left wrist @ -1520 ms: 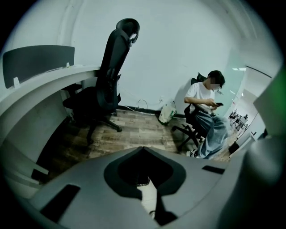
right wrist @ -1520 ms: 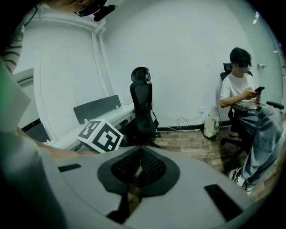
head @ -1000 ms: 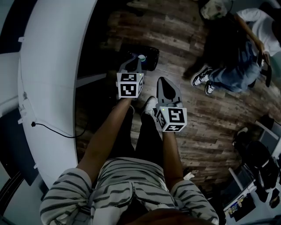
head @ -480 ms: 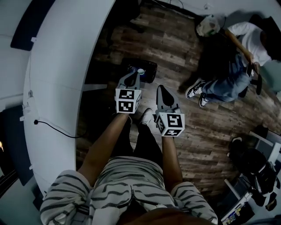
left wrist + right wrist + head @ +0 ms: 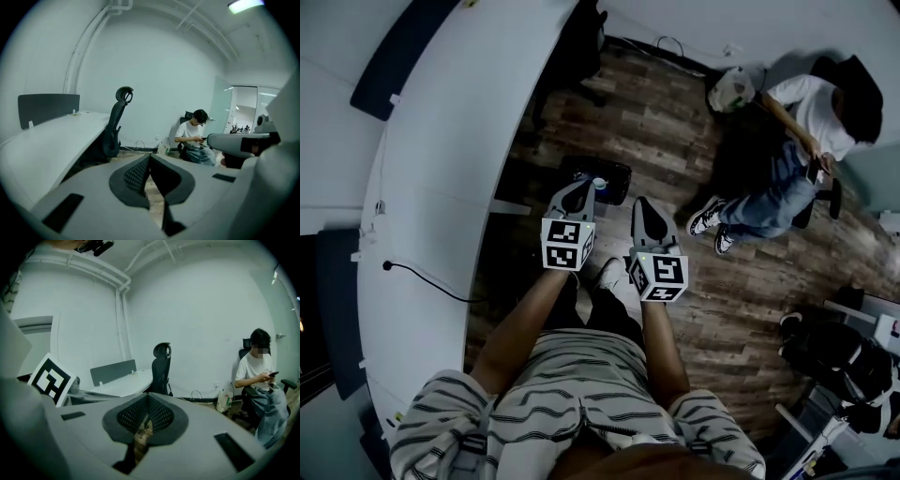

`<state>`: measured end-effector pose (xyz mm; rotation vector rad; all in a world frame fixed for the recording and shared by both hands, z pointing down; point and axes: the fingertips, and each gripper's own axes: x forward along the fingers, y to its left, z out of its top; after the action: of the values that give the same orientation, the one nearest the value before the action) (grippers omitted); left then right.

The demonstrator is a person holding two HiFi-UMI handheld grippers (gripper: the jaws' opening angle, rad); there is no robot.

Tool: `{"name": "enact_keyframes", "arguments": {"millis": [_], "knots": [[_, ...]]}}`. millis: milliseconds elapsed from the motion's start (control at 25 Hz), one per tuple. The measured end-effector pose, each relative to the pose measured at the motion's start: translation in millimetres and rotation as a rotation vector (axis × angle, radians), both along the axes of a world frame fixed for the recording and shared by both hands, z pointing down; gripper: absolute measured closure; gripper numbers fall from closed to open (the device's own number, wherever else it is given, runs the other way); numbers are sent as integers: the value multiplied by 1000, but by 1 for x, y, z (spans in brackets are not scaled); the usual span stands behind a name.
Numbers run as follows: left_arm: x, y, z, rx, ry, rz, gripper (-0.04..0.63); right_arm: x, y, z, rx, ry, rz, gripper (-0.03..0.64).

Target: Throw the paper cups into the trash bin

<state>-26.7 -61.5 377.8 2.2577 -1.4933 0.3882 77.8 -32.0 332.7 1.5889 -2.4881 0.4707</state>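
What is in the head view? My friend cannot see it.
A person in a striped shirt holds the left hand-held gripper and right hand-held gripper, both shut and empty, near a black bin on a wooden floor. A white desk is at left; another person sits upper right.

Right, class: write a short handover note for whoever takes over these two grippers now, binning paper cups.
Left gripper: shut, empty.
Right gripper: shut, empty.
Both are held above the floor by the dark trash bin, near the white desk.
Done: unclear. No paper cup is in plain view; a pale round spot at the bin may be one.
Left: look for cups, bin any.
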Motion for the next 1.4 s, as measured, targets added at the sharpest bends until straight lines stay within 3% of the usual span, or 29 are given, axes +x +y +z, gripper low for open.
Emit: {"name": "enact_keyframes", "arguments": {"millis": [880,1400], "knots": [[-10,35,-142,263,40,48,571,-24,6,-102,149,-32,-40,599],[-2,43,-161,305,46,56,571,-11,11,-124,198,-47,-30,600]]}}
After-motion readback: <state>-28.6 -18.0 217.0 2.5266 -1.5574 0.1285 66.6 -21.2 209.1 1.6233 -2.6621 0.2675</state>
